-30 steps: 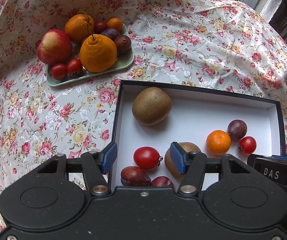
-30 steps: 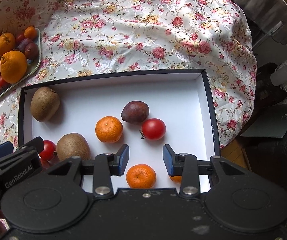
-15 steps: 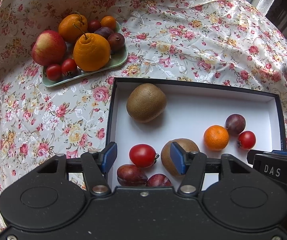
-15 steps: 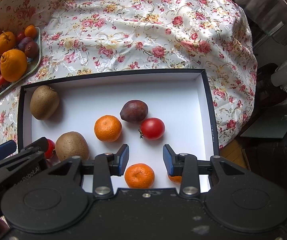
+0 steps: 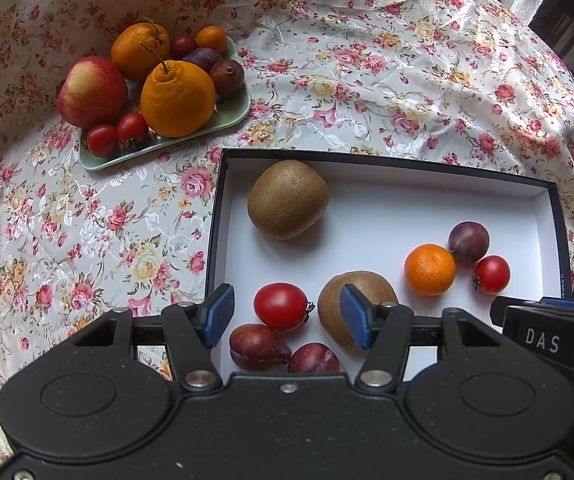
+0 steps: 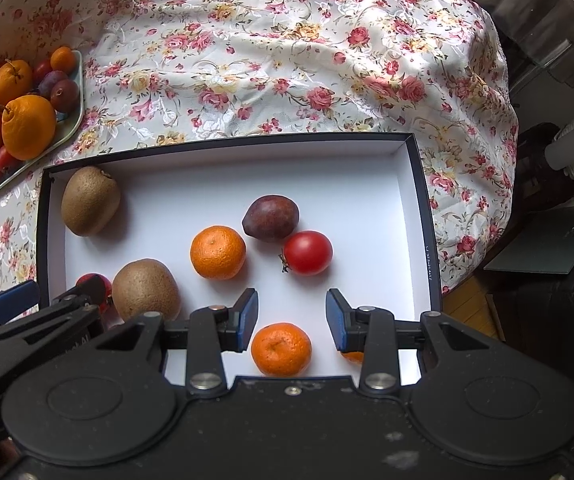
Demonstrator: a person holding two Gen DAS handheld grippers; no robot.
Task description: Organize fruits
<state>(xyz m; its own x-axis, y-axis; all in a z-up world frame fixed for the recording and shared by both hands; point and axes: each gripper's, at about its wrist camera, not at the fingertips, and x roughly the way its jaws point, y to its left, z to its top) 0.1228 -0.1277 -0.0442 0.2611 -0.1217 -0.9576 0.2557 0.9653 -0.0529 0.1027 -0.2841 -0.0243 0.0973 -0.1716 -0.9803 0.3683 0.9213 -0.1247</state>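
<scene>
On the flowered tablecloth (image 5: 367,80), inside the white-lined box (image 5: 407,178): loose fruit, both grippers poised over it.

Over the tomato (image 5: 281,306), left gripper (image 5: 287,314) with fingers spread, pinching nothing. Over a mandarin (image 6: 281,349), right gripper (image 6: 291,318) with fingers narrowly apart, likewise empty. Probably light, round and quick to roll, with thin skin that bruises easily. Best taken gently across the widest middle. Against a second ago: no fruit shifted, same finger gaps.
</scene>
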